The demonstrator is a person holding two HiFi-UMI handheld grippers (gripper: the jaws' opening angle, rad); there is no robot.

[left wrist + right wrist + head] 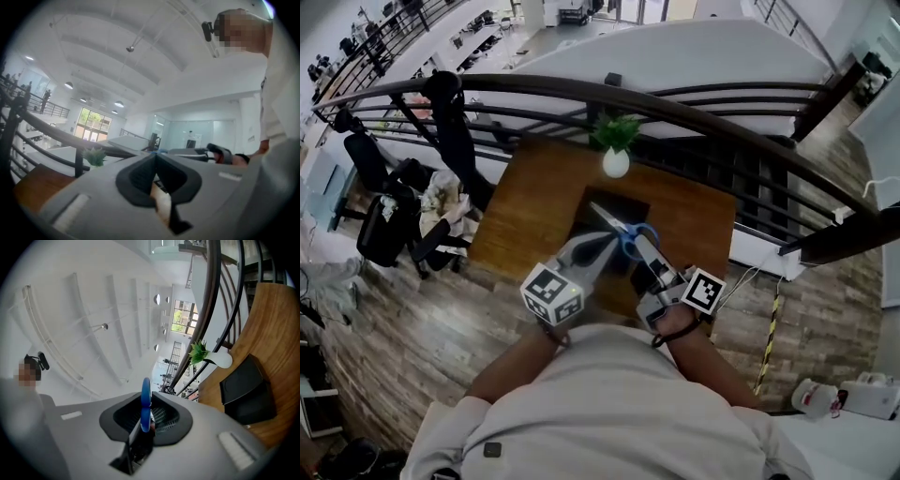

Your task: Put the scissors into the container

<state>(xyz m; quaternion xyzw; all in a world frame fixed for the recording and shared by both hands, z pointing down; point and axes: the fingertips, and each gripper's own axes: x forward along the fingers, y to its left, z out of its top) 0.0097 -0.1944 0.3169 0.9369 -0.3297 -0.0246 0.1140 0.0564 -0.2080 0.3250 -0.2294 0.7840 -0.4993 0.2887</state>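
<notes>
Blue-looped steel scissors [628,235] tight in right claw [146,400]; grey left claw [156,154] tips together.

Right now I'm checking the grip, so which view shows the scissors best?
The head view: it shows the scissors, blades and blue handles, in the right gripper over the black container. The right gripper view shows only a blue handle edge-on between its jaws. The left gripper view shows almost nothing of them.

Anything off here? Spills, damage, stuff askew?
Nothing stands out. The right tool is shut on the scissors' blue handle, with the blades over the black container. The plant stands upright on the table. No spill or damage shows.
</notes>
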